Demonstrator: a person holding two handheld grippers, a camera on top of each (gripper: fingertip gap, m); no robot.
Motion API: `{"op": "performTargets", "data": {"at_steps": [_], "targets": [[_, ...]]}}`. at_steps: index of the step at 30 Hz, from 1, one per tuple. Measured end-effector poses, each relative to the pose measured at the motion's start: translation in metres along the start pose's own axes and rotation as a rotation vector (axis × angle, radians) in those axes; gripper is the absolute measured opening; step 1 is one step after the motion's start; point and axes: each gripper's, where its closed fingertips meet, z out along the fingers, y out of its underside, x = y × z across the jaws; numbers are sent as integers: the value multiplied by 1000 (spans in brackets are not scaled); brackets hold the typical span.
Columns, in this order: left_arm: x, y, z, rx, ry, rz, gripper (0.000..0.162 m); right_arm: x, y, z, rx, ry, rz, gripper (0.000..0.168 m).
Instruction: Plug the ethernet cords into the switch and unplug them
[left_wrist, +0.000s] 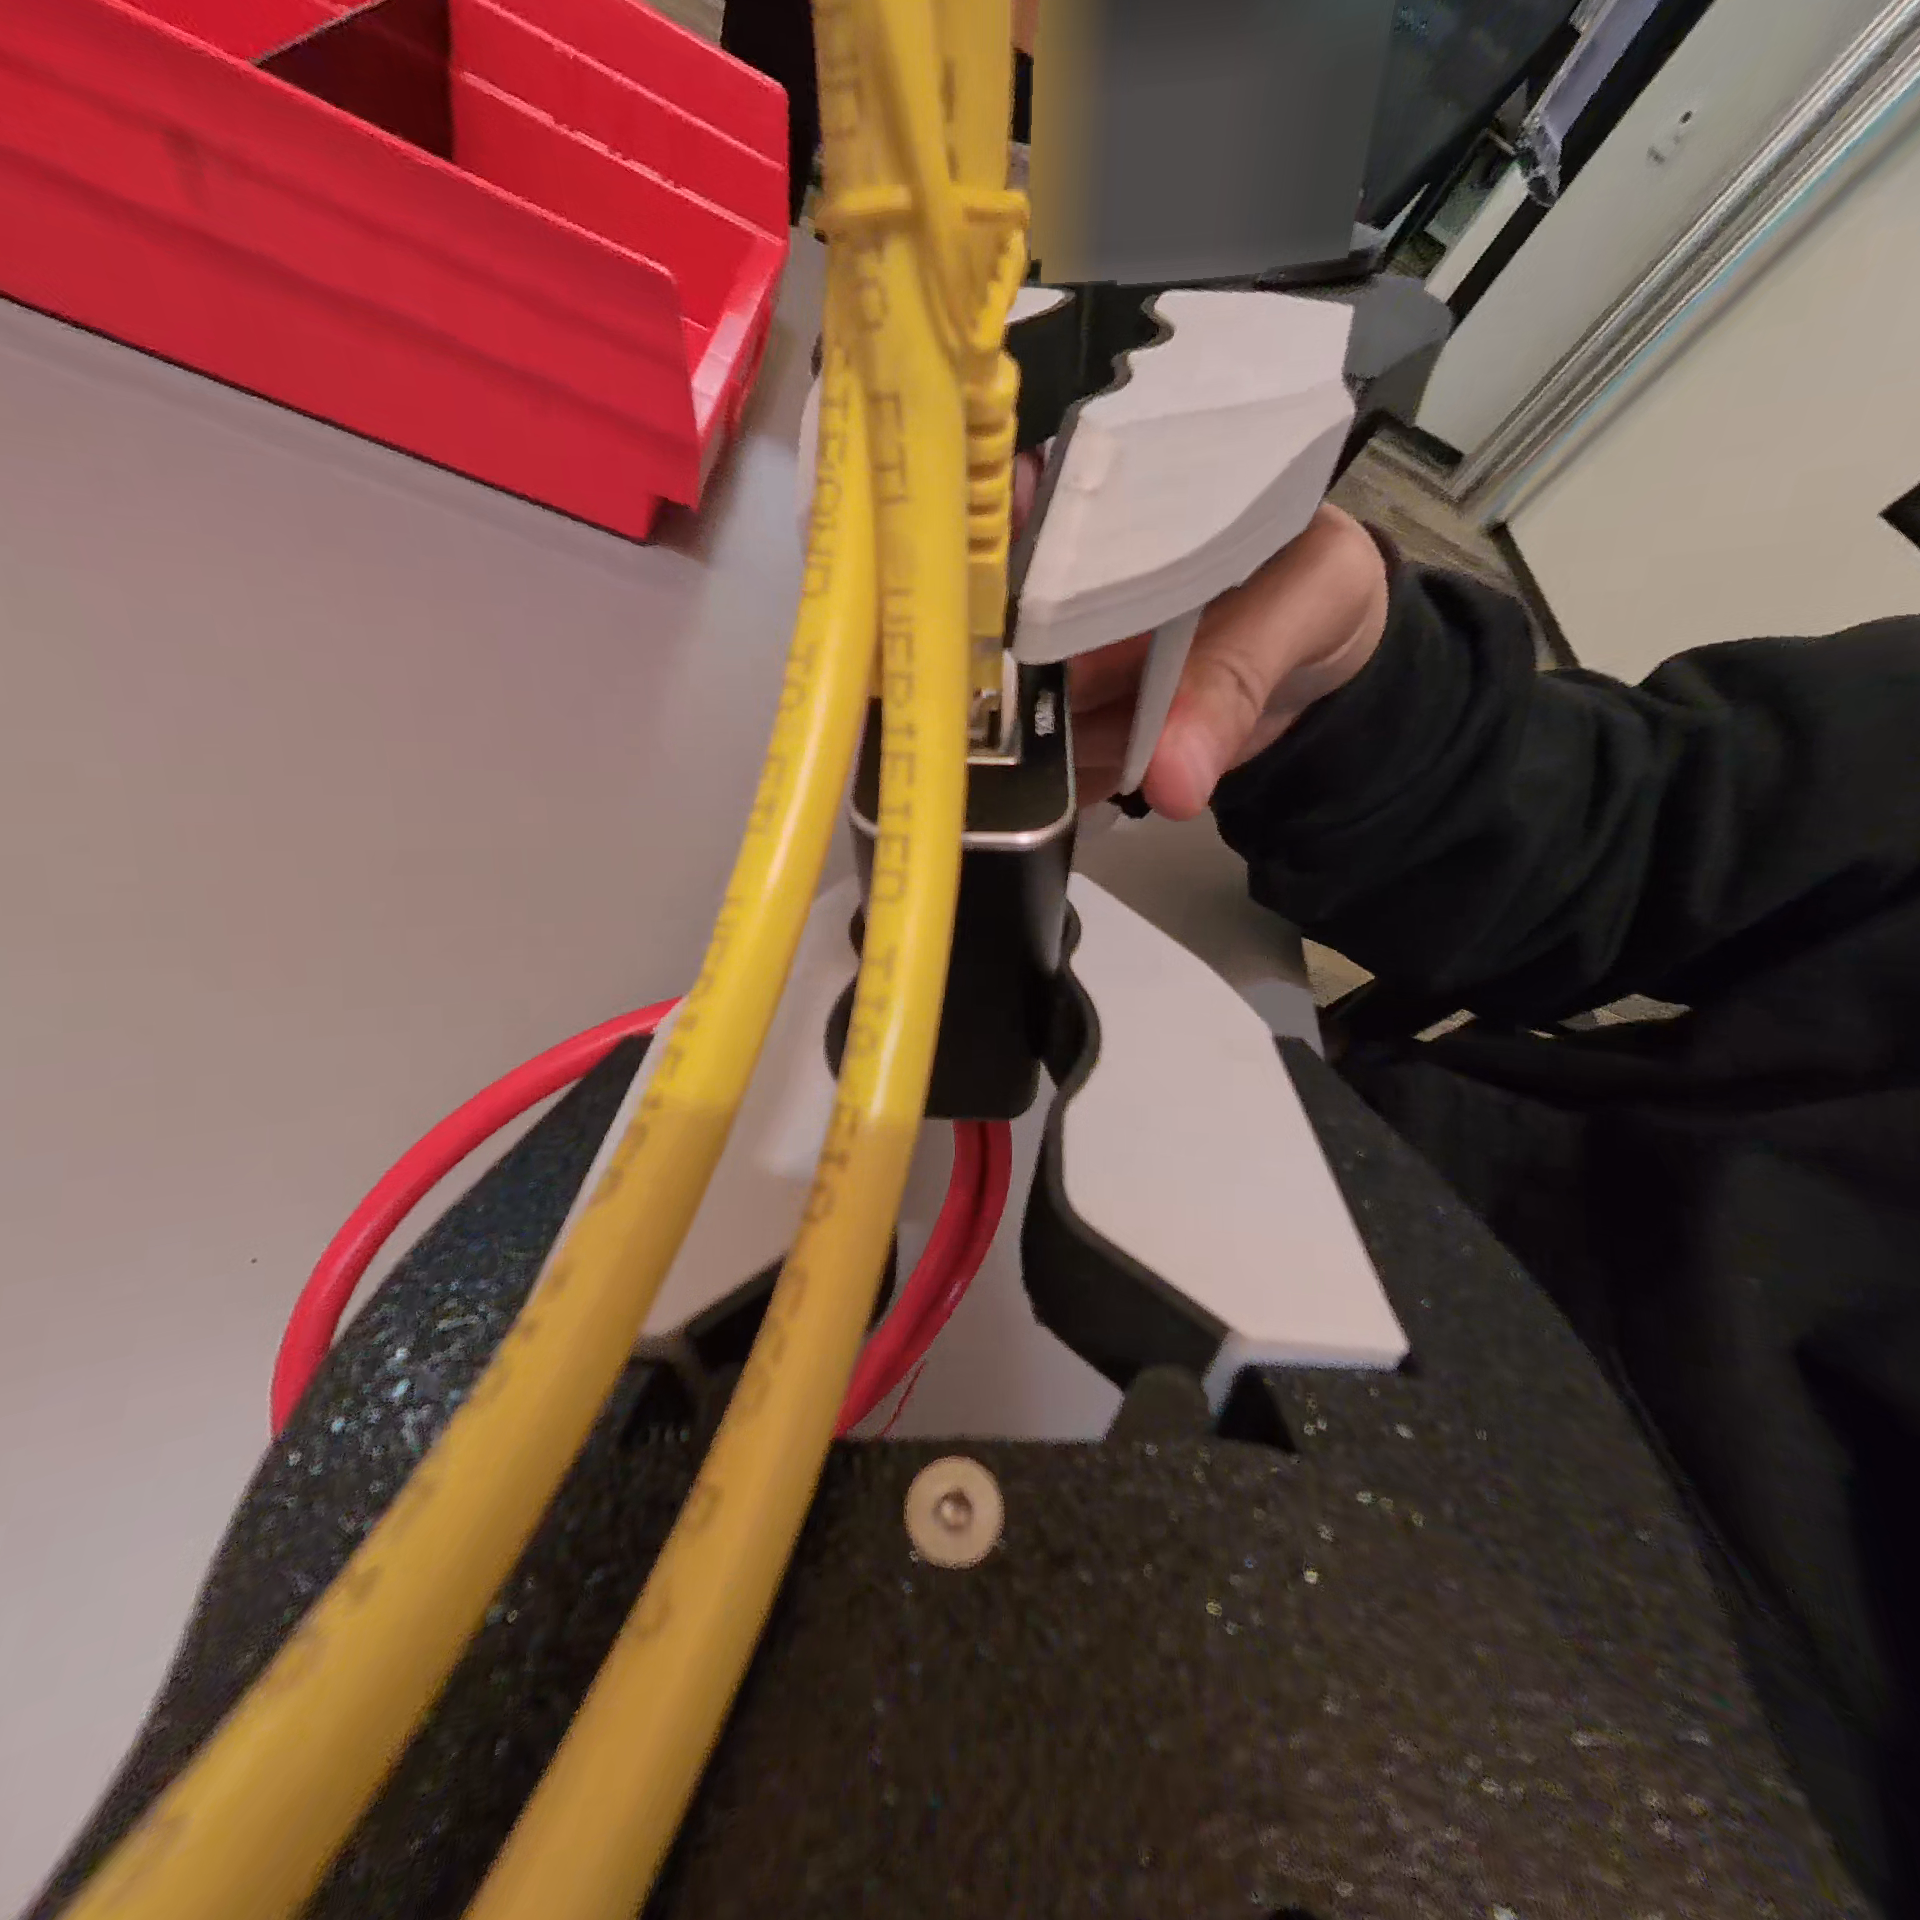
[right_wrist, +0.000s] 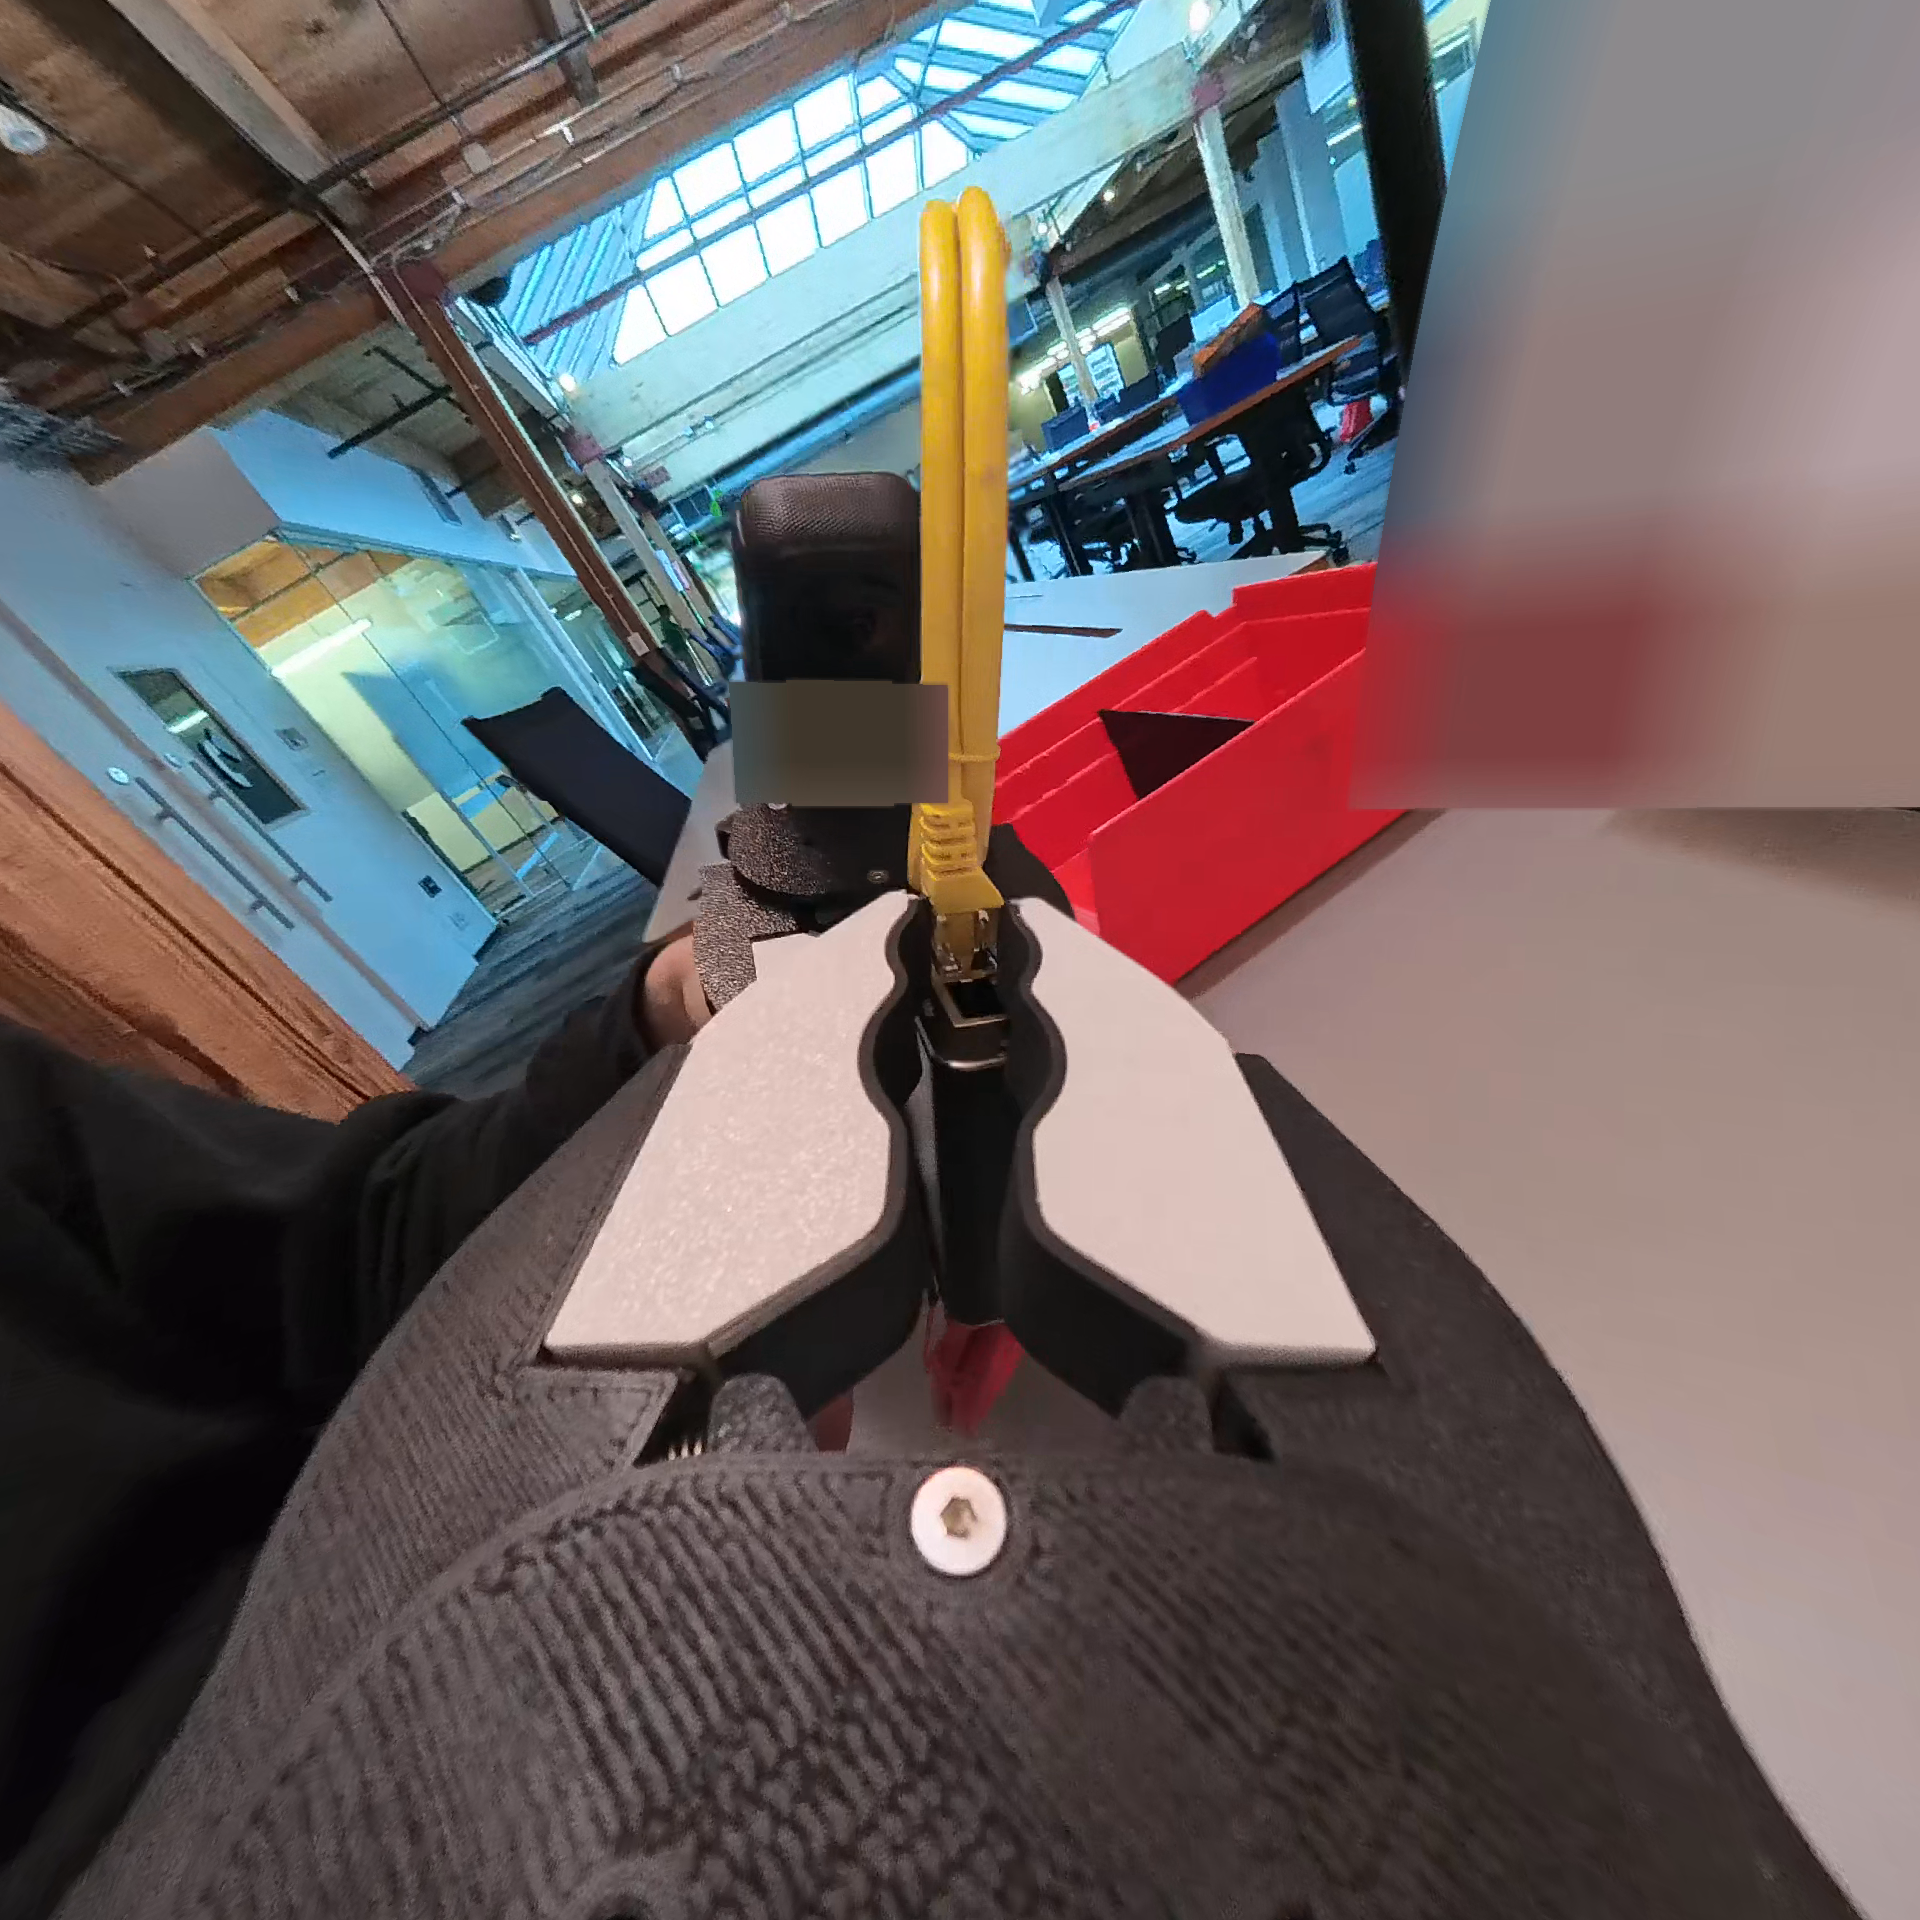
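The left claw pinches the switch; the right claw pinches the yellow plug at its port.

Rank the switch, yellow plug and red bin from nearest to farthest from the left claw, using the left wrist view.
1. The switch: clamped between the fingers of the left claw.
2. The yellow plug: just ahead, at the switch's far end.
3. The red bin: far back, on the left.
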Motion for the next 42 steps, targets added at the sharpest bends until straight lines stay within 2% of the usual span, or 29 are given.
{"op": "performTargets", "data": {"at_steps": [6,10,15,18,20,23,25,31,33,38,42], "targets": [[22,3,-2,-53,-6,13,28,-23,1,-8,50,-64,50,13],[46,-1,3,-66,33,-11,28,-40,-3,-21,102,-108,-3,13],[63,-1,15,-118,45,27,28,-53,1,-40,110,-95,-49,15],[72,-3,25,-134,52,51,28,-64,1,-48,129,-108,-51,23],[77,-4,29,-143,54,67,28,-65,1,-52,131,-90,-64,19],[79,-4,33,-157,52,80,28,-68,2,-57,123,-85,-76,21],[81,-1,34,-173,61,85,28,-68,4,-59,113,-91,-89,15],[73,4,36,-200,38,56,28,-63,9,-58,106,-129,-68,22],[73,5,37,-199,59,50,28,-58,11,-56,87,-101,-85,14],[73,8,35,-199,68,48,28,-61,13,-51,61,-135,-123,14],[65,6,27,-199,7,83,28,-60,11,-44,89,-187,-100,14]]}}
